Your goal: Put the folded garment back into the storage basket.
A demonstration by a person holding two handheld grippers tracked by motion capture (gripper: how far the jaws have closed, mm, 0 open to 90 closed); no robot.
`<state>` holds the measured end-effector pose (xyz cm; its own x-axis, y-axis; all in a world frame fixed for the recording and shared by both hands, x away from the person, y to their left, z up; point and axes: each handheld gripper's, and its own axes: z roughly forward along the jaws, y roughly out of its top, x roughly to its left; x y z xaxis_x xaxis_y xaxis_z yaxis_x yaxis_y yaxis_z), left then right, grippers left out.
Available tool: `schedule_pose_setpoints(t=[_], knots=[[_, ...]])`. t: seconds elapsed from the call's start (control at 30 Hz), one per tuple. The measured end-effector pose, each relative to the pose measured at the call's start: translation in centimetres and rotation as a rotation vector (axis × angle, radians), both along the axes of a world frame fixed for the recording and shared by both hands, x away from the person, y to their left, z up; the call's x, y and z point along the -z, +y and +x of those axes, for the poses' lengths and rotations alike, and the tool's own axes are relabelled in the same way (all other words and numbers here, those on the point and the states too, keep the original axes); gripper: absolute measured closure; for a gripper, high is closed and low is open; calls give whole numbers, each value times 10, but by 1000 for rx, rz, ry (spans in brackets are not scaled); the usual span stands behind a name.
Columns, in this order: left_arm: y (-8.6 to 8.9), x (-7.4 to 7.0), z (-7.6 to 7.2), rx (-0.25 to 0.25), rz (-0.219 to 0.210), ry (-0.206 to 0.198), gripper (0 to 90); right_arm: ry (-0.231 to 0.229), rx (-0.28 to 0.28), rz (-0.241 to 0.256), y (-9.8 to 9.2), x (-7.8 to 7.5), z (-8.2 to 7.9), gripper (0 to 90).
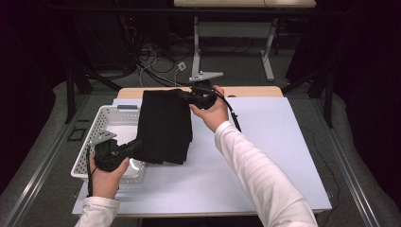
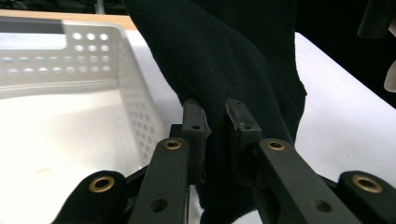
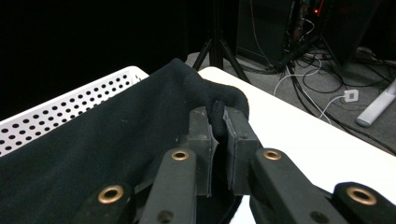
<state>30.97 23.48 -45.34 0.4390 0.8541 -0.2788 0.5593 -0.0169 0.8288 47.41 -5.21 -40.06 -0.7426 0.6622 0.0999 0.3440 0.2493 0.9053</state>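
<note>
Left gripper [image 1: 135, 145] fingers [image 2: 194, 123] clamp the near edge of the folded black knit cloth [image 1: 164, 125]. Right gripper [image 1: 183, 96] fingers [image 3: 201, 128] pinch its far corner, cloth stretched between them beside the white perforated plastic basket [image 1: 105, 124].

a folded black cloth [image 1: 163, 126] lies left of centre in the frame, stretched between two grippers. the left gripper [image 1: 135, 147], held in a hand [image 1: 106, 177] at the lower left, meets the cloth's near left corner. the right gripper [image 1: 182, 95], in a hand [image 1: 212, 112] just above centre, meets the cloth's far right corner. the cloth's left part overlaps a white perforated basket [image 1: 94, 130] at the left; its right part lies over the white board [image 1: 274, 151] that covers the table [image 1: 250, 91]. white sleeves [image 1: 257, 177] come in from the bottom edge. cables [image 1: 156, 66] and a desk's legs [image 1: 196, 47] sit on the floor along the top.
</note>
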Motion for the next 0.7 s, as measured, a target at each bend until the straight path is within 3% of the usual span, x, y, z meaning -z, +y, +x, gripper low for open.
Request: schedule_pose_setpoints(t=[0.4, 0.7], knots=[[36, -12, -2, -51, -1, -14, 802, -25, -40, 12, 41, -13, 6, 825], [65, -20, -13, -109, -4, -23, 802, -36, -83, 23, 73, -20, 5, 825]])
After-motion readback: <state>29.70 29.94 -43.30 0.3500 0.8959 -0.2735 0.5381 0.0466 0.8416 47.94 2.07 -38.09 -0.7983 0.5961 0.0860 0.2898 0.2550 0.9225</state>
